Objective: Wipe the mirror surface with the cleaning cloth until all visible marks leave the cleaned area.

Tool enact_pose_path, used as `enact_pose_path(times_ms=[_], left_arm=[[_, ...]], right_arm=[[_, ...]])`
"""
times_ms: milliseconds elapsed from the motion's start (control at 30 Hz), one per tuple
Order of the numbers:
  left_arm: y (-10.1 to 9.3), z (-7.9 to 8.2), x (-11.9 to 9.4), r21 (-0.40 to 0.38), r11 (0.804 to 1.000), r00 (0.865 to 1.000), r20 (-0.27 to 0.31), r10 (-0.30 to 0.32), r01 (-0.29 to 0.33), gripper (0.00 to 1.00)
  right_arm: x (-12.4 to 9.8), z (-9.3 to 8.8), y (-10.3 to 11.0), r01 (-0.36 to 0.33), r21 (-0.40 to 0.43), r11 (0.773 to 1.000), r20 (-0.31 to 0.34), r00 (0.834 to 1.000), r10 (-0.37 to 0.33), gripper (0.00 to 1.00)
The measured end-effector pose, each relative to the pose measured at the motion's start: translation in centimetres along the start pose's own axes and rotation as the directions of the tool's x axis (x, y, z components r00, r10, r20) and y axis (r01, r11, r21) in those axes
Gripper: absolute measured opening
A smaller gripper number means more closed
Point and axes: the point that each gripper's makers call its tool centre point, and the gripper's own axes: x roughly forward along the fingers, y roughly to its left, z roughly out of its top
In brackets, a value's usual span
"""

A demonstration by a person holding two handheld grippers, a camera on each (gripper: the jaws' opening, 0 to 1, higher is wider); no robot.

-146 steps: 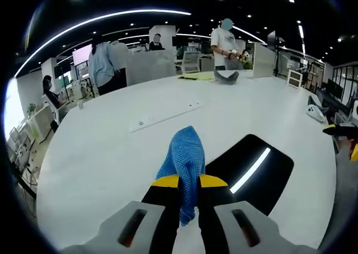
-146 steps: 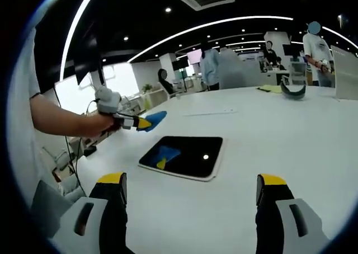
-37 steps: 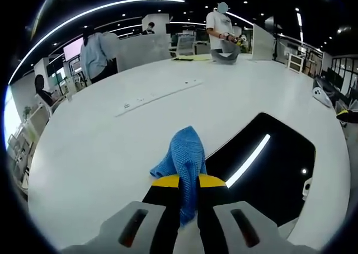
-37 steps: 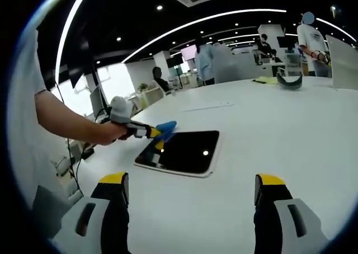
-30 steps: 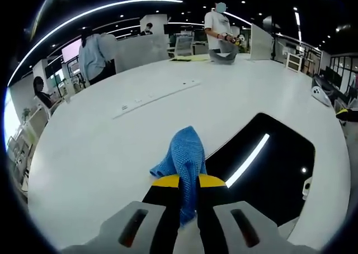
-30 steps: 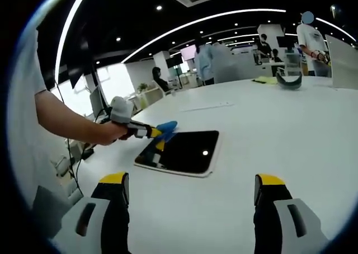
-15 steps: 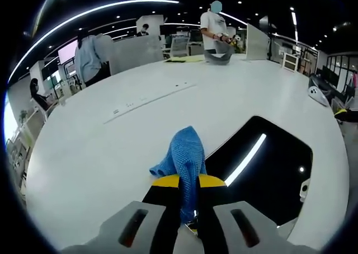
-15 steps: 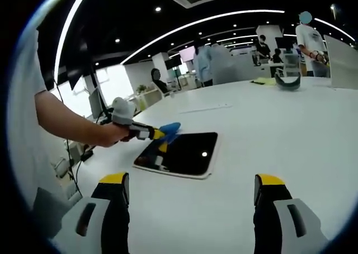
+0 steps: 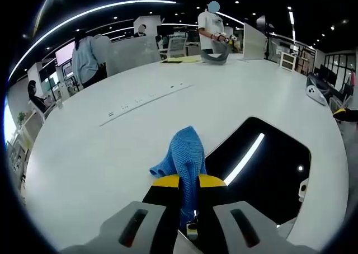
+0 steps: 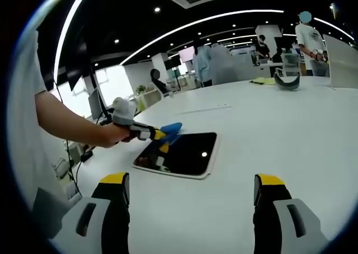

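Left gripper view: cloth [image 9: 185, 156] apparently over mirror [image 9: 268, 170] edge.

A broad white table [image 9: 112, 153] carries everything. In the left gripper view a dark mirror [image 9: 268, 175] lies flat on it just ahead of the jaws and to their right, and a long pale strip [image 9: 146, 100] lies farther ahead to their left. In the right gripper view the mirror [image 10: 184, 153] lies ahead, nearer the left jaw, with a grey curved thing [image 10: 286, 81] far off beyond the right jaw.
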Motion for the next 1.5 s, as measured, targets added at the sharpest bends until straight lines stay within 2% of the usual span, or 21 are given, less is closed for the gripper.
enact_pose_path(times_ms=[1500], left_arm=[[-3.0, 1.2, 1.5, 0.019, 0.998, 0.999, 0.01, -0.054, 0.053, 0.07]], right_arm=[[-0.1, 0.0, -0.3, 0.005, 0.021, 1.0, 0.009, 1.0, -0.005, 0.91]])
